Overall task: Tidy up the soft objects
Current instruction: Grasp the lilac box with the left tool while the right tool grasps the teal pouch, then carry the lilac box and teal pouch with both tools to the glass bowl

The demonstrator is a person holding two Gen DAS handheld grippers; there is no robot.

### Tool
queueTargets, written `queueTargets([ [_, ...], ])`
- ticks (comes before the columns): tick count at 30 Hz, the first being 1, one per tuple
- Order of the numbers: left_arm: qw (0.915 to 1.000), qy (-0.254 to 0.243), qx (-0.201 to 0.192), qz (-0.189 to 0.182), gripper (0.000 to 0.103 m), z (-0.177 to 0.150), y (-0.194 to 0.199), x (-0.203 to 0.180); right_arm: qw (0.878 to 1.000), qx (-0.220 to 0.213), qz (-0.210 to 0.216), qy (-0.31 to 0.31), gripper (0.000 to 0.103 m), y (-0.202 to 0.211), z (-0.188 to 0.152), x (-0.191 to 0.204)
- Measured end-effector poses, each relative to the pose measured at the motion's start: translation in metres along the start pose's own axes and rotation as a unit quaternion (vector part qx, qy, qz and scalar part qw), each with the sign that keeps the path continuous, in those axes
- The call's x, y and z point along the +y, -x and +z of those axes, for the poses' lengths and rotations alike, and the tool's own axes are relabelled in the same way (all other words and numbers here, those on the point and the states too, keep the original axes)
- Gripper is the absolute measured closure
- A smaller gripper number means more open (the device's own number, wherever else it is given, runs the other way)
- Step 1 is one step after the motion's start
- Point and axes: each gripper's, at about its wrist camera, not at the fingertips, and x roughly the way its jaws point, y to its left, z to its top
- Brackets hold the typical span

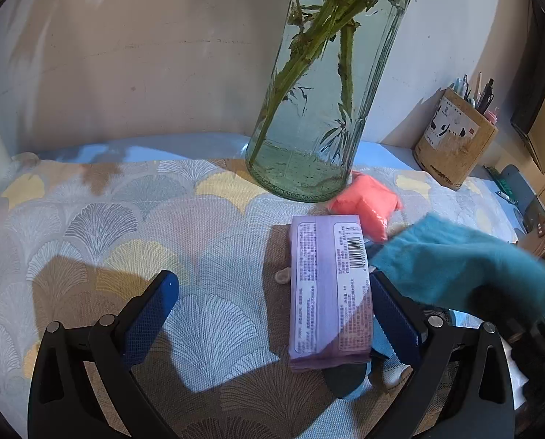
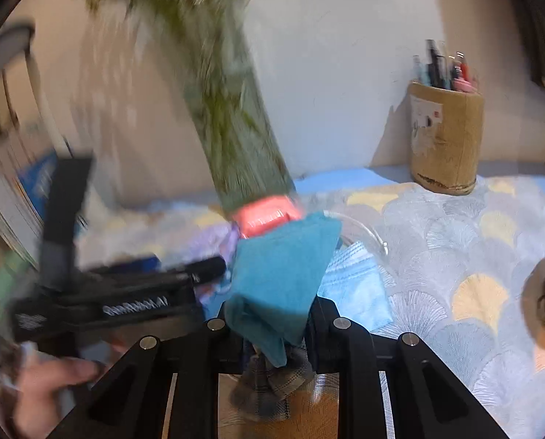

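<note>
The left gripper [image 1: 272,314] hangs with jaws apart over bare patterned cloth on the desk [image 1: 89,219], a purple tissue pack [image 1: 327,292] with a barcode just inside its right finger. Behind stand a glass vase [image 1: 320,109], a pink pouch [image 1: 367,205] and a pen holder [image 1: 451,139] by the wall. The right gripper [image 2: 276,325] has its jaws clamped on a teal cloth [image 2: 279,274] above a blue face mask [image 2: 356,289].

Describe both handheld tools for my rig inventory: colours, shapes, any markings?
The left tool has two matte black plastic arms with triangular cut-outs and round silver rivets, ending in dark blue finely textured fingers. The right tool has the same black arms, cut-outs and rivets. White lettering marks the left tool's body in the right wrist view, too blurred to read. No cables or sleeves show.
</note>
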Motion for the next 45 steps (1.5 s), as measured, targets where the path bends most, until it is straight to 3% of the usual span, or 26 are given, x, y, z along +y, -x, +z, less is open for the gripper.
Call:
queueTargets([
  [1, 1.0000, 0.000, -0.002, -0.003, 0.004, 0.000, 0.001, 0.000, 1.000, -0.017, 0.017, -0.020, 0.081, 0.007, 0.000, -0.008],
  [3, 0.9996, 0.000, -0.013, -0.024, 0.038, -0.001, 0.005, 0.000, 0.998, -0.036, 0.036, -0.043, 0.081, 0.015, -0.001, -0.017],
  [4, 0.9992, -0.001, -0.015, -0.037, 0.068, -0.001, 0.006, 0.000, 0.997, -0.045, 0.039, -0.050, 0.082, 0.019, -0.001, -0.020],
  [5, 0.9993, -0.005, -0.012, -0.036, 0.068, 0.000, 0.005, -0.002, 0.996, -0.056, 0.042, -0.056, 0.086, 0.023, -0.001, -0.023],
  [6, 0.9993, -0.007, -0.009, -0.036, 0.068, 0.000, 0.004, -0.003, 0.995, -0.061, 0.045, -0.057, 0.097, 0.026, -0.001, -0.023],
  [13, 0.9982, 0.033, -0.029, -0.040, 0.068, 0.001, 0.016, 0.015, 0.995, -0.078, 0.047, -0.048, 0.098, 0.036, -0.004, -0.019],
  [21, 0.9963, 0.073, -0.039, -0.022, 0.068, 0.003, 0.024, 0.040, 0.985, -0.119, 0.079, -0.097, 0.098, 0.053, -0.003, -0.041],
  [29, 0.9973, 0.061, -0.040, -0.008, 0.068, -0.001, 0.036, 0.028, 0.971, -0.170, 0.115, -0.121, 0.098, 0.096, -0.001, -0.045],
  [36, 0.9967, 0.078, -0.022, 0.001, 0.068, -0.022, 0.053, 0.012, 0.966, -0.164, 0.128, -0.150, 0.098, 0.119, -0.012, -0.054],
  [45, 0.9968, 0.079, -0.013, 0.007, 0.068, -0.044, 0.088, -0.026, 0.959, -0.186, 0.140, -0.164, 0.098, 0.176, -0.018, -0.068],
])
